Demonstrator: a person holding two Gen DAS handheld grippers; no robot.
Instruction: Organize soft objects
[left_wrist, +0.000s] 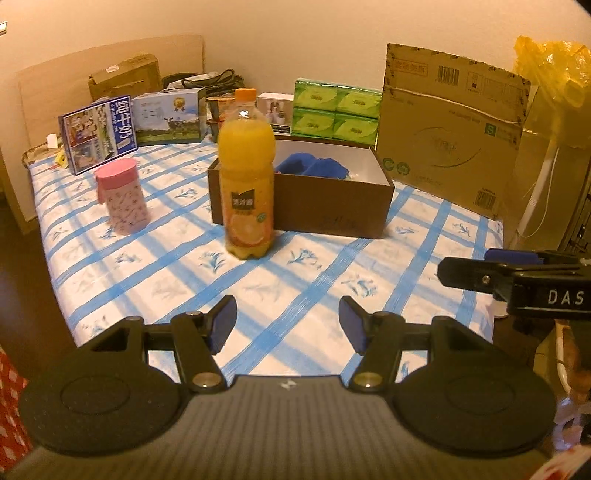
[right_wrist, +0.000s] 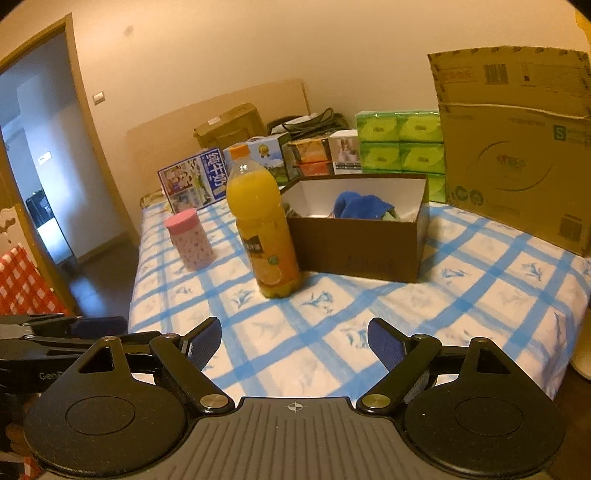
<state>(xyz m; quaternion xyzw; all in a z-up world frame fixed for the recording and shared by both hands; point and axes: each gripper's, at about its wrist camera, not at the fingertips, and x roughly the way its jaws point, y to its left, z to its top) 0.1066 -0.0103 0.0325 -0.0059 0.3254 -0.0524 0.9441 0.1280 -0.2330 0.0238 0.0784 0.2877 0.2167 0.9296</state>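
Both claws hang over the near edge of a bed (left_wrist: 110, 266) covered in a blue-checked sheet, and both are empty. The left claw (left_wrist: 287, 325) stands with its jaws parted, nothing between the blue pads but sheet. Ahead of it and off to its left is a pink cup (left_wrist: 123, 199) with a pink lid, upright. Straight ahead stands a bottle (left_wrist: 246, 173) of orange juice, upright, just in front of the left corner of a brown box (left_wrist: 332, 206). That box is open, beyond and slightly right of the left claw, well apart from it. Inside it lies the task's thing, a bundle of blue cloth (left_wrist: 314, 166), bunched against the far wall, with something pale and greenish beside it that is too small to make out. The right claw (right_wrist: 294, 343) is spread wider, also holding nothing; from it the box sits ahead and a little right, the cloth (right_wrist: 360, 206) showing over the rim. The cloth looks light, limp and unbreakable, likely to sag and trail when lifted. A pinch on a raised fold near the top of the bundle would probably serve best, taking several layers so it does not slip free. Further right, a large carton (left_wrist: 450, 129) leans against the wall.
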